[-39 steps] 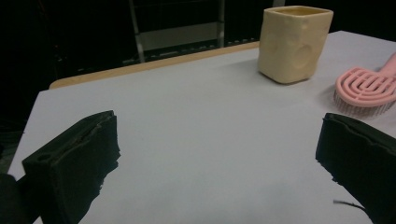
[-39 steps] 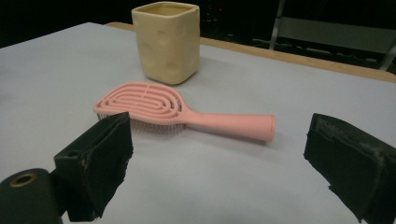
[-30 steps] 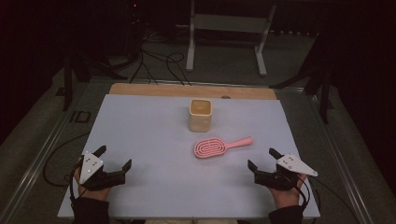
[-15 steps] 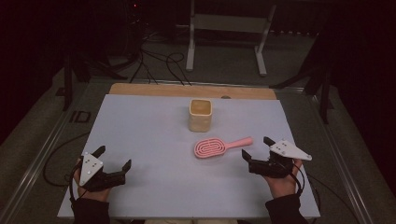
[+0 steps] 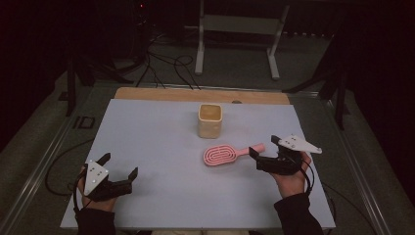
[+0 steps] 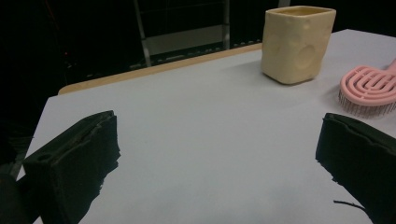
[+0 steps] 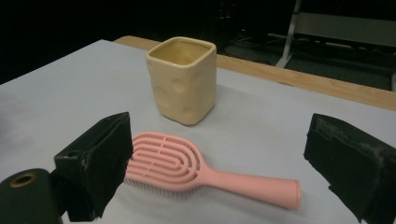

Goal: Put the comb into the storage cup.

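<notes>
Hairbrush [image 7: 205,171] pickup looks barely begun: the pink brush lies flat just in front of the cream cup [image 7: 183,80], untouched, my right gripper [image 5: 264,152] spread wide at its handle end, my left gripper [image 5: 120,170] open, well apart from the cup.

A pink hairbrush [image 5: 227,154] with a vented oval head lies flat, bristles down, on the white table, its handle end just before the right gripper's spread jaws.
</notes>
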`<state>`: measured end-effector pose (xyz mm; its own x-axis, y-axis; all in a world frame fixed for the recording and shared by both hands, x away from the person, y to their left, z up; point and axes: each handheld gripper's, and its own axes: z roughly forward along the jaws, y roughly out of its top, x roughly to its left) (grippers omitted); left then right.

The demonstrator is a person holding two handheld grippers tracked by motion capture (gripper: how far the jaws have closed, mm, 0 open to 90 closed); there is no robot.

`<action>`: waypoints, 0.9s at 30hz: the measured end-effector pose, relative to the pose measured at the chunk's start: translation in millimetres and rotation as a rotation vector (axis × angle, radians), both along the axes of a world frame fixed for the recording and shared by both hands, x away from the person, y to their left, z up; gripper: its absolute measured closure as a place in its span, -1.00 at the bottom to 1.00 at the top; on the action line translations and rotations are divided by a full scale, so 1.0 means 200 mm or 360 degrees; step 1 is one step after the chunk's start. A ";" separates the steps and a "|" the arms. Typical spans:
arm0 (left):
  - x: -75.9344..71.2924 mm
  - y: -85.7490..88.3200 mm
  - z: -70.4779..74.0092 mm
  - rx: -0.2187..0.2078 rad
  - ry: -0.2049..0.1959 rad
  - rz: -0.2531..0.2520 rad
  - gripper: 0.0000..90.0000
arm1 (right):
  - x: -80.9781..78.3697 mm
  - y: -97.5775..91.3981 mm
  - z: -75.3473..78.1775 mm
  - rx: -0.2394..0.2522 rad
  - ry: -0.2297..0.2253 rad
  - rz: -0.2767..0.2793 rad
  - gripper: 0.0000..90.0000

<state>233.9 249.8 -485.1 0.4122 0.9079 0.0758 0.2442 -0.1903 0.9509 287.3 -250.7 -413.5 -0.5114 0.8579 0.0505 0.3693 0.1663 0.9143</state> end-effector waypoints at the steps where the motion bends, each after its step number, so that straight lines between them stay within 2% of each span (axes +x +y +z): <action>1: 0.00 0.00 0.00 -0.0001 0.0000 -0.0001 -1.00 | 0.01 0.00 0.00 0.0001 0.0004 -0.0001 -0.83; 6: 0.00 0.00 0.00 -0.0001 -0.0002 0.0004 -1.00 | 0.05 0.03 0.00 0.0001 0.0051 0.0015 -0.82; 27: 0.00 0.00 0.00 0.0007 -0.0016 0.0021 -1.00 | 0.19 0.08 0.04 -0.0019 0.0081 -0.0009 -0.81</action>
<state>233.1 250.5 -484.9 0.3995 0.9129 0.0840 0.2369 -0.1913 0.9525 325.4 -234.6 -405.1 -0.5036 0.8614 0.0665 0.4164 0.1746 0.8922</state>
